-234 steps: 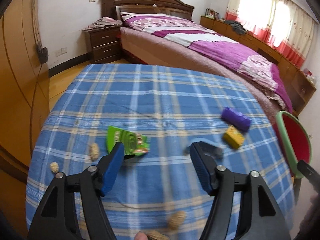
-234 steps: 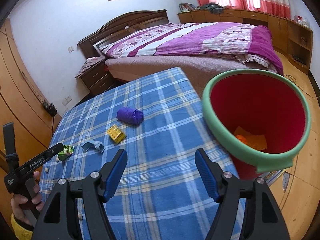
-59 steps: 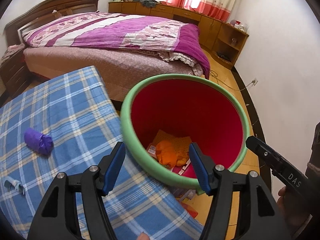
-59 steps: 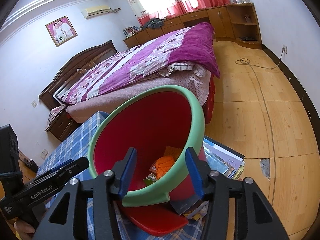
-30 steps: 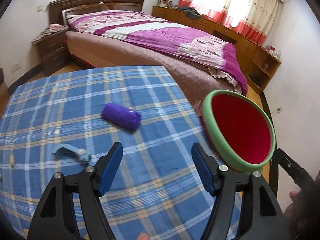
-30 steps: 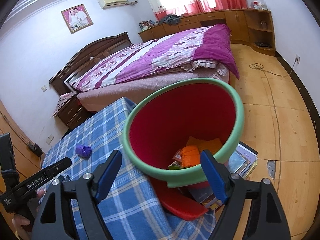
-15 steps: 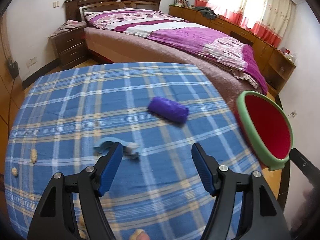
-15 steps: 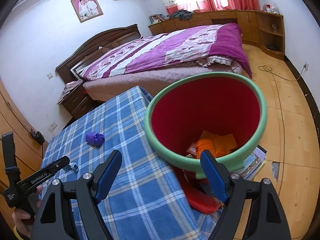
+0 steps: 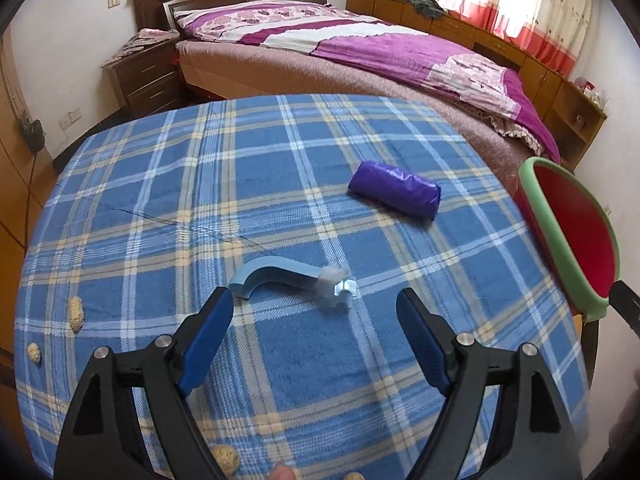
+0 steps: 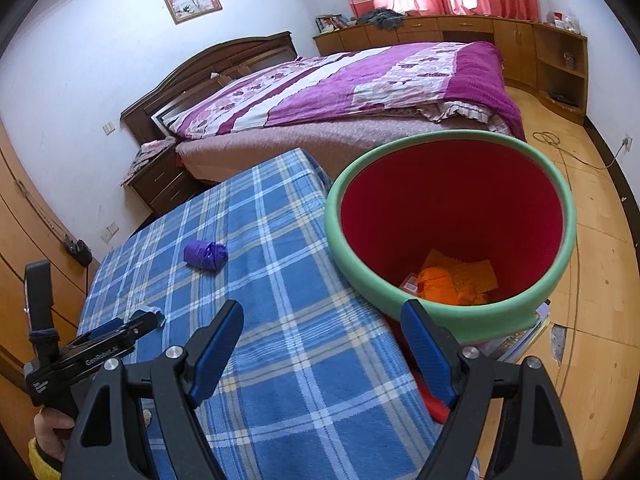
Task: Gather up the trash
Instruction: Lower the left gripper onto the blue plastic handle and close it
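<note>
The left gripper (image 9: pixel 314 306) hangs over the near part of the table (image 9: pixel 168 184), which is covered with a blue checked cloth. Its jaws are opening and nothing is between them. Just in front of its fingertips lies a light blue curved scrap (image 9: pixel 290 276), flat on the cloth with free cloth on all sides. Some peanut shells (image 9: pixel 75 313) lie near the left edge and some at the near edge of the table. Farther away, toward the right edge, the purple bundle (image 9: pixel 395 190) lies alone, well apart from the scrap.

The right gripper (image 10: pixel 322 316) is held over the right edge of the table, its jaws wide apart and empty. Just beside this edge is the red bin (image 10: pixel 452 322) with a green rim, and orange waste (image 10: pixel 444 284) lies on its bottom. Behind the table is the bed (image 9: pixel 380 52), and to the right of the bin the wooden floor (image 10: pixel 600 240) is open.

Compared with one second ago, the left gripper has swung away from the bin toward the middle of the table and is lower, so the scrap is now close before it. The right gripper has shifted a little toward the table, and the bin sits more to the right in its view.
</note>
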Available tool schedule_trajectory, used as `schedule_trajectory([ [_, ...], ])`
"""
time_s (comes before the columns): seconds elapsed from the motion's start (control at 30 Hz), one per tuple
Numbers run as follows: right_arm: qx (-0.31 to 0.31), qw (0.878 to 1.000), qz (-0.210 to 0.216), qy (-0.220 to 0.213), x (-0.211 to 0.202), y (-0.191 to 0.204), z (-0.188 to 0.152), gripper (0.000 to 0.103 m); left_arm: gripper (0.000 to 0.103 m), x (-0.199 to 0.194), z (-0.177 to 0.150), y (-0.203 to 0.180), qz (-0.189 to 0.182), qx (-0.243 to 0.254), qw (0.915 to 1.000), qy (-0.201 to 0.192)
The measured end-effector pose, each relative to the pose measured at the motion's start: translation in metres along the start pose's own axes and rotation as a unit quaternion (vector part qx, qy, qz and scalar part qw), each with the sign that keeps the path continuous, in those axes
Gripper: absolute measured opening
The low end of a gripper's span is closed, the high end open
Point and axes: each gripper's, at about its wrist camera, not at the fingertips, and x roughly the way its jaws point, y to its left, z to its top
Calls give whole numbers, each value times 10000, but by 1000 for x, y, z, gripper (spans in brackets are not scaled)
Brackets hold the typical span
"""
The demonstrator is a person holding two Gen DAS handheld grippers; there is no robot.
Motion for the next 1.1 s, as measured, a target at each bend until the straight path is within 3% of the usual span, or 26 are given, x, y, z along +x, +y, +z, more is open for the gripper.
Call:
schedule_trajectory([
  [0.37,-54,9999,-35,133,10,4,-2,83,83,21,8,5,293,96,9995,64],
  [0.67,-131,9996,-8,264,19,13,-2,83,81,30,10,11,297,3,9994,178],
  [0.83,-224,9993,6,311,24,21,0,83,66,30,13,14,278,-49,9995,133],
  [0.9,-271,9991,12,320,25,25,1,83,52,27,14,18,192,-88,9997,97],
  [1.1,-334,9989,14,334,35,37,9,83,45,25,18,31,-31,-315,9995,54],
])
